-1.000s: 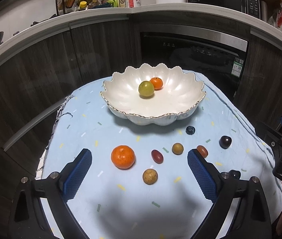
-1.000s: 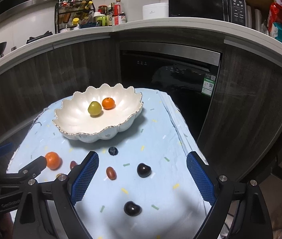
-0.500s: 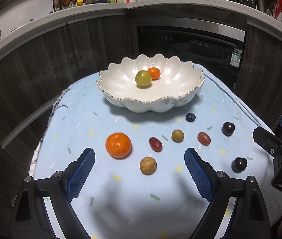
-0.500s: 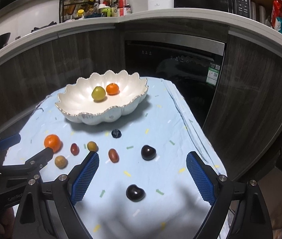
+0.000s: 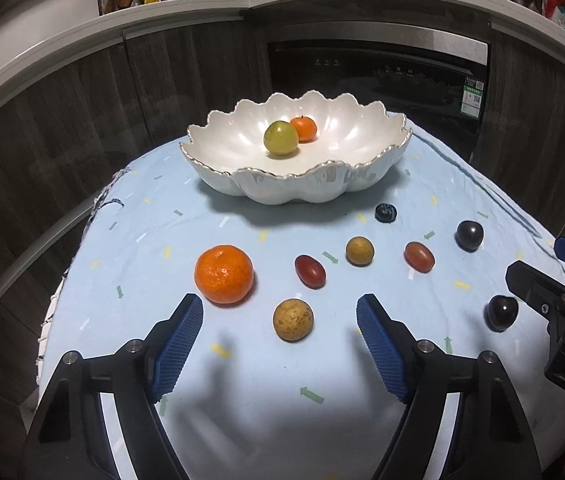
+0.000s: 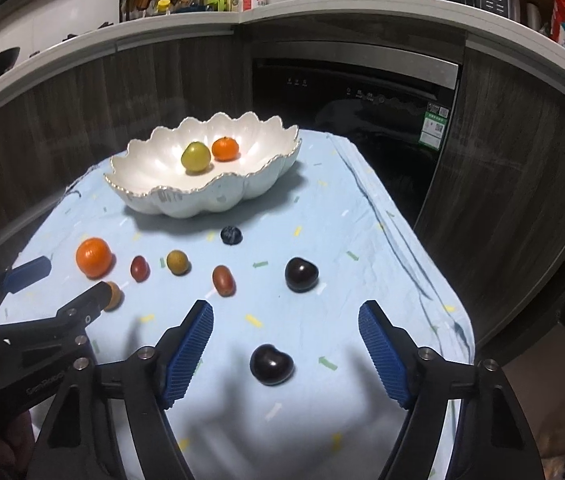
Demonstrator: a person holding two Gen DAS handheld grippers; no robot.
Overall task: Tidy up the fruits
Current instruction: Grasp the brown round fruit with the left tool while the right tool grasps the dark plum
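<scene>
Both fisheye views sit low and close over a pale blue confetti-print tablecloth (image 5: pixel 242 380), angled downward toward dark wood cabinets. The left view centres on a white scalloped ceramic bowl (image 5: pixel 302 184); the right view, set further right, sees it (image 6: pixel 186 200) left of centre. Both share the bowl and the scattered fruits.

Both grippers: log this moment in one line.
left gripper: closing, over tan fruit | right gripper: closing, over dark cherry | bowl: two fruits

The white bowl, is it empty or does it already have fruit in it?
Not empty. The white bowl holds two fruits side by side, a green fruit and a small orange; the other fruits lie on the blue cloth.
</scene>
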